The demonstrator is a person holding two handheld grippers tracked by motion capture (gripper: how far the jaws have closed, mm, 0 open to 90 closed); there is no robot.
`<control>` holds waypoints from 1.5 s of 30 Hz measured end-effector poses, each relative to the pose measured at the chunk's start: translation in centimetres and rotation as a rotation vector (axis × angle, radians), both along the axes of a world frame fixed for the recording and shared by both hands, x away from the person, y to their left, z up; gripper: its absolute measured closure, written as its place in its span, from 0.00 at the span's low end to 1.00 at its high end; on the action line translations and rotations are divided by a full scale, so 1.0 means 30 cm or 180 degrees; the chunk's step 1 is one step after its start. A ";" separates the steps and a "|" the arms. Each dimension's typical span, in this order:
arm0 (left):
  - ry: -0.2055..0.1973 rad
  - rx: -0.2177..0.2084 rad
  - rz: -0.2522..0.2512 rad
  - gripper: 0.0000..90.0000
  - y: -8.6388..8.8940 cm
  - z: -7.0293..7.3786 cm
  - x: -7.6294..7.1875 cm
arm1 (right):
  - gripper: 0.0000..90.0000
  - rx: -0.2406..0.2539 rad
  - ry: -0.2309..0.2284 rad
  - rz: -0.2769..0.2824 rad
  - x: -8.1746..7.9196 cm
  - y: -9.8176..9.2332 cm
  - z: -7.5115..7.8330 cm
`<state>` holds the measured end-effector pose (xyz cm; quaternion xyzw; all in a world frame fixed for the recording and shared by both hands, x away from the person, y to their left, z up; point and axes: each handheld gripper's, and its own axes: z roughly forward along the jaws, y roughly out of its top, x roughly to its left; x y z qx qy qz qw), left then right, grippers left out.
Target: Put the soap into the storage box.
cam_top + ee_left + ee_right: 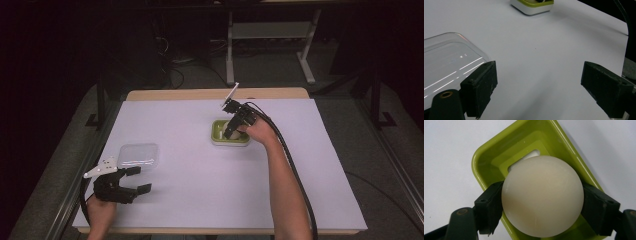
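White table [200, 190], right gripper [541, 202] fingers clamping cream ball [542, 196] over green tray [486, 162], left gripper [539, 85] fingers spread, empty

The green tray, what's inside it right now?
A white ball, clamped in the right gripper, sits over the green tray. A white patch of the floor peeks out behind it. The ball hides most of the floor.

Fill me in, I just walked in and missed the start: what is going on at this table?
A person works with a gripper in each hand. The right gripper is shut on a cream-white round ball, holding it over the green rectangular plastic tray on the white-covered table. The left gripper is open, near the table's front left, beside a clear plastic lid lying flat. Whether the ball is going in or coming out, I cannot tell.
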<state>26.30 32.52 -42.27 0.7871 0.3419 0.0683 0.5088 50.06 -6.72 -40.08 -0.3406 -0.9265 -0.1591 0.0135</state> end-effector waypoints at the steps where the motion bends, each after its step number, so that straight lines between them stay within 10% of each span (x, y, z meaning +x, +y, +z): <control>1: 0.0000 -0.0002 0.0001 0.14 0.000 0.000 0.000 | 0.26 0.0000 0.0003 -0.0011 0.000 0.001 0.000; 26: -0.0006 0.0004 -0.0006 0.14 -0.002 0.001 0.000 | 0.25 -0.0036 0.0028 -0.0091 0.000 0.001 -0.003; 45: -0.0034 0.0060 -0.0030 0.14 -0.004 0.004 -0.002 | 0.24 0.0244 -0.0121 -0.0110 -0.067 -0.054 0.093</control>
